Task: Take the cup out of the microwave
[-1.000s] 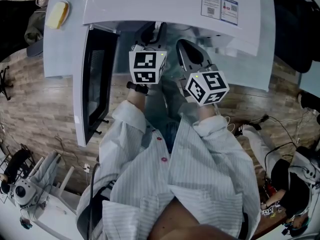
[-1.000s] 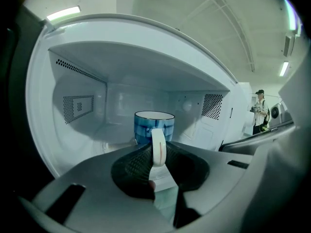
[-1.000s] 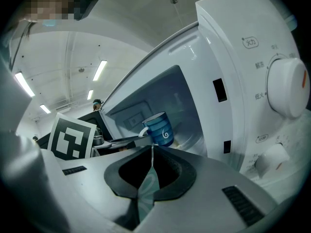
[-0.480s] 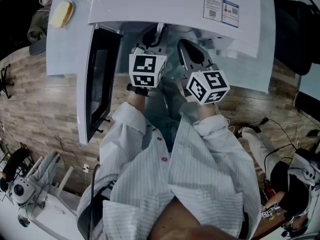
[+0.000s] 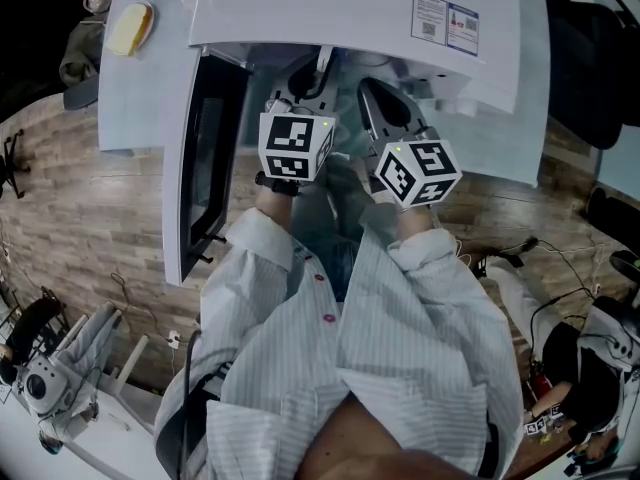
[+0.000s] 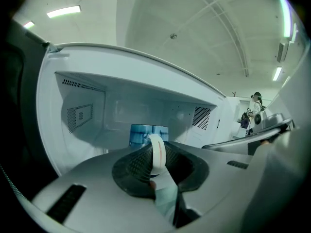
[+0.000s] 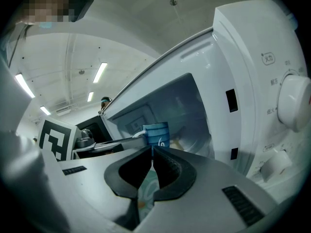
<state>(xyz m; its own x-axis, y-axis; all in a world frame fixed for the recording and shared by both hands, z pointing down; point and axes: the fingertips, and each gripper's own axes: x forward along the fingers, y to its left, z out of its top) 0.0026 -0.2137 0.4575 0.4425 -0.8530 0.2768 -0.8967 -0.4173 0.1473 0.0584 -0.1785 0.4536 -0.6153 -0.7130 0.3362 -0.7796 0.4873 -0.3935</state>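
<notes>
The white microwave (image 5: 350,8) stands open, its door (image 5: 205,158) swung out to the left. Inside it is a blue cup (image 6: 148,132) with a white handle (image 6: 156,149). My left gripper (image 6: 155,154) reaches into the cavity, and its jaws are closing with the handle between the pads, which touch it on both sides. In the head view the left gripper (image 5: 300,76) is partly hidden under the microwave's top. My right gripper (image 7: 152,153) is shut and holds nothing. It hovers in front of the opening, with the cup (image 7: 156,134) just beyond its tips.
The microwave's control panel with its round dial (image 7: 294,103) is to the right of the opening. A yellow object (image 5: 130,28) lies on the table at the back left. Camera gear (image 5: 40,378) and cables lie on the wooden floor. A person (image 6: 255,111) stands far off.
Both grippers stay at the microwave's mouth. The head view has shifted slightly, so the door and table sit a little further right in the picture.
</notes>
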